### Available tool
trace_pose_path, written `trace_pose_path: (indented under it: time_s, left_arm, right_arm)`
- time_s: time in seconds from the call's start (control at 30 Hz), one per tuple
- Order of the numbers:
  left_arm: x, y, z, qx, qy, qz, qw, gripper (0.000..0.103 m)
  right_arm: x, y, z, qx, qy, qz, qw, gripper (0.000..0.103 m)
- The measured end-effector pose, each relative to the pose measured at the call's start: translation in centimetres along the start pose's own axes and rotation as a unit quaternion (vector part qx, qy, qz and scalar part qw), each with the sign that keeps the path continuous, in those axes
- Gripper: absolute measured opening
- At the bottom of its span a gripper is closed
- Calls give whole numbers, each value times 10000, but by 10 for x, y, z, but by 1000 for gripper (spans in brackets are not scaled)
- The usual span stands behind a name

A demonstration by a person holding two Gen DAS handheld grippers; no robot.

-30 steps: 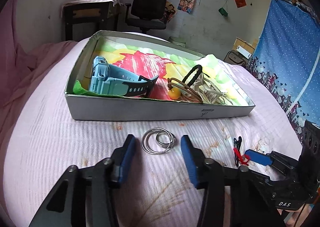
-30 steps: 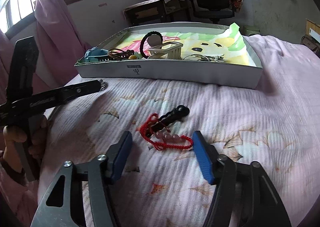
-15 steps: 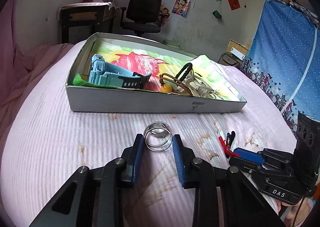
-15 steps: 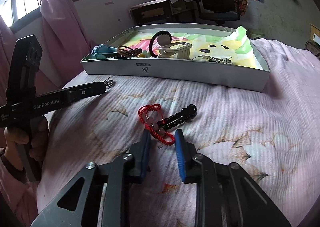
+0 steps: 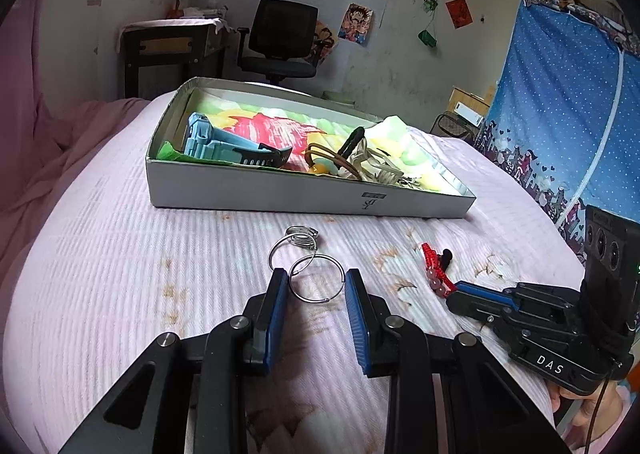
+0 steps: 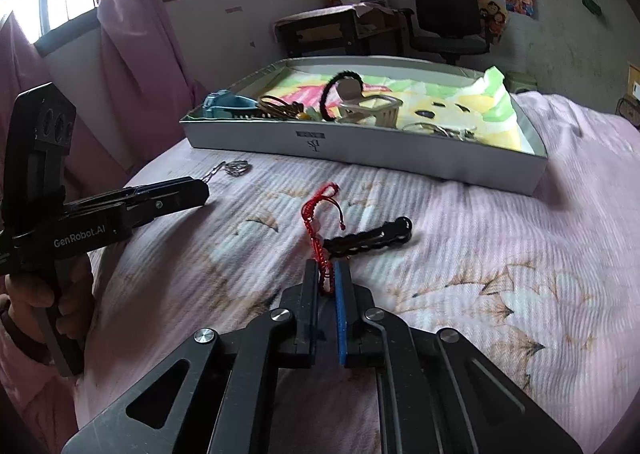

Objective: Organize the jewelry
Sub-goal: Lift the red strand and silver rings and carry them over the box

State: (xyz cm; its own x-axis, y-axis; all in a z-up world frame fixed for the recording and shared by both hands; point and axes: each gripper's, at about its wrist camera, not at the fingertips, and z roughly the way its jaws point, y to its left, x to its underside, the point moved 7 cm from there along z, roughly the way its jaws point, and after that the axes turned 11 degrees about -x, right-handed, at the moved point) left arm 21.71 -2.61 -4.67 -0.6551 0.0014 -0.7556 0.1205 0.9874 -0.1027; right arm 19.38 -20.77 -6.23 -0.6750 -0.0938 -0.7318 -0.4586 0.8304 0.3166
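Observation:
Silver rings lie linked on the pink bedspread in front of the white tray. My left gripper is closed on the nearest ring, its blue pads touching the ring's two sides. My right gripper is shut on a red cord bracelet, which hangs up from the jaws. A black beaded bracelet lies on the bed just right of it. The right gripper and both bracelets also show in the left wrist view. The left gripper shows in the right wrist view.
The tray holds a light-blue watch, brown bangles, a black hair tie and a small beige basket. A desk and an office chair stand behind the bed. A blue curtain hangs at right.
Both grippers have closed: the left onto a silver ring, the right onto the red bracelet, whose loop now stands lifted off the bed. The rings have spread apart.

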Motion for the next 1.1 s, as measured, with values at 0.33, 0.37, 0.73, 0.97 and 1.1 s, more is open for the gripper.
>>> trace_pose_path:
  time_s: [0.33, 0.37, 0.73, 0.97, 1.1]
  left_arm:
    - [0, -10, -15, -54, -236, 179, 9995, 28]
    - [0, -11, -16, -51, -246, 198, 9995, 28]
    - [-1, -15, -26, -78, -391, 285, 9988, 28]
    - [-16, -23, -35, 7, -588, 293, 9978, 28]
    - [-37, -26, -41, 54, -807, 180, 9966, 28]
  right_arm:
    - [-9, 5, -13, 61, -387, -176, 9991, 6]
    - [-9, 6, -13, 65, -411, -182, 9990, 6]
    - [-18, 6, -26, 177, -705, -245, 9971, 6]
    - [-28, 7, -32, 217, -913, -218, 9953, 6]
    - [-39, 4, -36, 242, -1093, -210, 9935, 6]
